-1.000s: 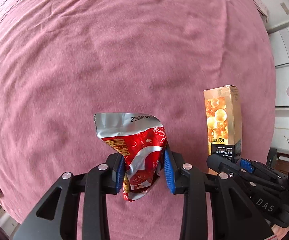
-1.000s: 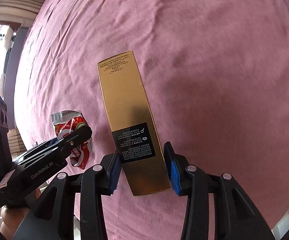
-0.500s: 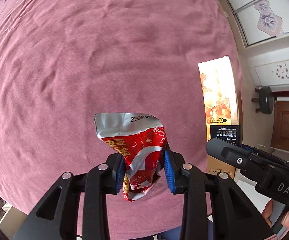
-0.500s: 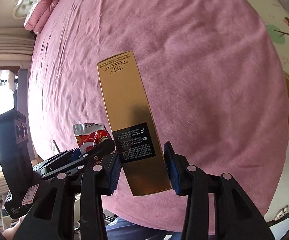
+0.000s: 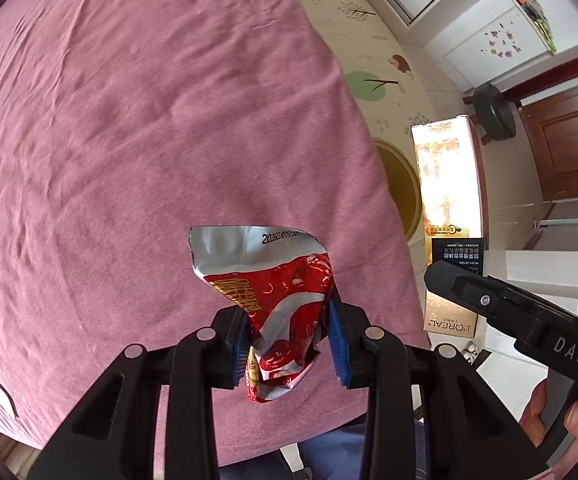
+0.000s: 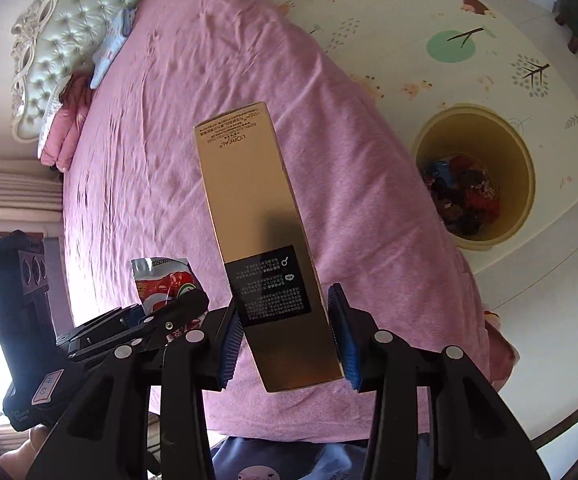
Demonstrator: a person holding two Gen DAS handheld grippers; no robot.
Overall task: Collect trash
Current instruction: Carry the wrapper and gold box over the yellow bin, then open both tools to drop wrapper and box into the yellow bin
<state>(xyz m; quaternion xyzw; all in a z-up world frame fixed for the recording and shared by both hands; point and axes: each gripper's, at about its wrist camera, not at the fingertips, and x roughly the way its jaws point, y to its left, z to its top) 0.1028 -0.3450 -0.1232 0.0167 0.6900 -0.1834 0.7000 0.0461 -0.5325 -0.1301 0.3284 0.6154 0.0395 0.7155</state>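
My left gripper (image 5: 289, 344) is shut on a crumpled red and silver snack wrapper (image 5: 277, 292), held in the air above the pink bed (image 5: 149, 120). My right gripper (image 6: 289, 340) is shut on a tall gold L'Oreal carton (image 6: 257, 232), also held above the bed. The carton shows in the left wrist view (image 5: 449, 220) at the right, and the wrapper shows in the right wrist view (image 6: 165, 280) at the left. A yellow trash bin (image 6: 517, 152) with rubbish in it stands on the floor beside the bed, to the right of the carton.
The bed's padded headboard (image 6: 61, 32) and pillows (image 6: 65, 132) lie far left. A patterned play mat (image 6: 469, 40) covers the floor by the bed. White cupboards (image 5: 489, 32), a wooden door (image 5: 561, 140) and a dark stool (image 5: 493, 112) are at the right.
Both grippers have risen and pulled back from the bed, each keeping its item. The bed's edge, the floor mat and the yellow bin have come into view.
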